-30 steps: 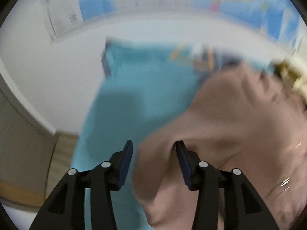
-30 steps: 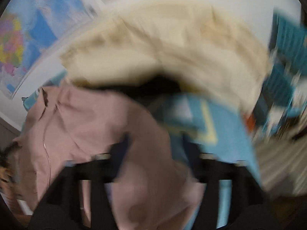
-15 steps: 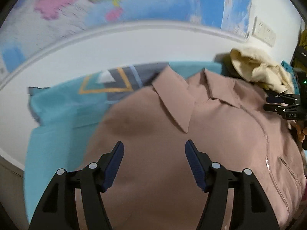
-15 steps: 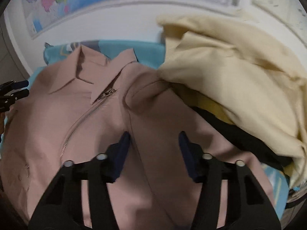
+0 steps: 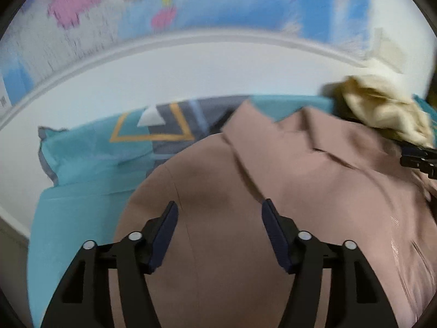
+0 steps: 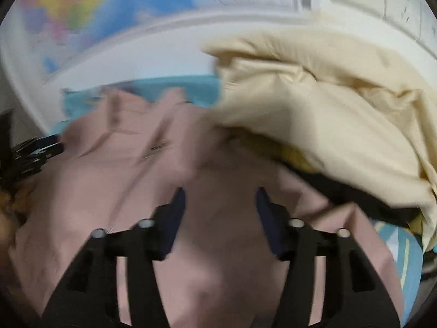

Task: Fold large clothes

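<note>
Our left gripper hangs wide over the pink jacket; our right gripper has just been opening, nothing pinched. The jacket lies flat on the teal sheet, collar pointing away toward the wall map, cream cloth beside.

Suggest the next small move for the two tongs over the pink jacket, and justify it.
Probably lower both tongs and pinch the pink jacket at its shoulders: left tongs and right tongs stand open above it, holding nothing, and it lies spread, collar up, unfolded.
</note>
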Tool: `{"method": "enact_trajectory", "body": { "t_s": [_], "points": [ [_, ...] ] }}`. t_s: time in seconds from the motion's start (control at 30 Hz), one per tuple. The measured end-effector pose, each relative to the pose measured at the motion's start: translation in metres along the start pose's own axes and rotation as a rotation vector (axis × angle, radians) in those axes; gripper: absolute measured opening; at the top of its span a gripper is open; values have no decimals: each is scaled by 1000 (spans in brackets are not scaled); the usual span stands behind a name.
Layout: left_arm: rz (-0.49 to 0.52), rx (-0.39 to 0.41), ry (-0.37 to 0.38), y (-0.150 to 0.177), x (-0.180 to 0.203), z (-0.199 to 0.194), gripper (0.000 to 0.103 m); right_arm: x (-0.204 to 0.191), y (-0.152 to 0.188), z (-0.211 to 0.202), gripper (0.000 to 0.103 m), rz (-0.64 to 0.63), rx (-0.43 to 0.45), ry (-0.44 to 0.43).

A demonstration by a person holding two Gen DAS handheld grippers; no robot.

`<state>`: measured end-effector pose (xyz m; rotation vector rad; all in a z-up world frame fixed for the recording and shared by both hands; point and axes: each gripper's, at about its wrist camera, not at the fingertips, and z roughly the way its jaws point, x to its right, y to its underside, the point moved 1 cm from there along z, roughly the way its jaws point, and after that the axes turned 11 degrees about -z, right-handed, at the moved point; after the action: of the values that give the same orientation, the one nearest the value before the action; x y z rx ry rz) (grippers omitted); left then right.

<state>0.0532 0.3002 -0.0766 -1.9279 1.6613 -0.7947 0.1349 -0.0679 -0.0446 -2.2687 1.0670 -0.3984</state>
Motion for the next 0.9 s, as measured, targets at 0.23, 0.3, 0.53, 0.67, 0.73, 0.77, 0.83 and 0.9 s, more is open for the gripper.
{"method": "enact_trajectory", "body": {
  "t_s": [0.23, 0.3, 0.53, 0.67, 0.73, 0.77, 0.83, 0.9],
  "points": [
    [58, -2, 116, 78, -1, -91, 70, -59, 68, -73, 77, -159, 14, -111],
    [20, 4, 76, 97, -11, -105, 71, -62, 88, -82, 77, -143, 8, -132],
    [-177, -13, -114, 154, -74, -145, 74, -63, 123, -87, 78, -20, 29, -179],
    [-124, -73, -79, 174, -63, -137, 73, -60, 129, -88, 80, 11, 45, -182],
    [-119, -83, -128, 178, -62, -130, 42, -58, 131, -89, 79, 30, 52, -185],
    [-137, -96, -140, 178, -68, -128, 13, -57, 133, -91, 80, 37, 56, -185],
    [-163, -80, -210, 172, -84, -129, 3, -55, 136, -96, 80, 47, 67, -175],
    [-180, -12, -333, 158, -105, -148, 2, -53, 138, -100, 80, 57, 79, -176]
  ]
}}
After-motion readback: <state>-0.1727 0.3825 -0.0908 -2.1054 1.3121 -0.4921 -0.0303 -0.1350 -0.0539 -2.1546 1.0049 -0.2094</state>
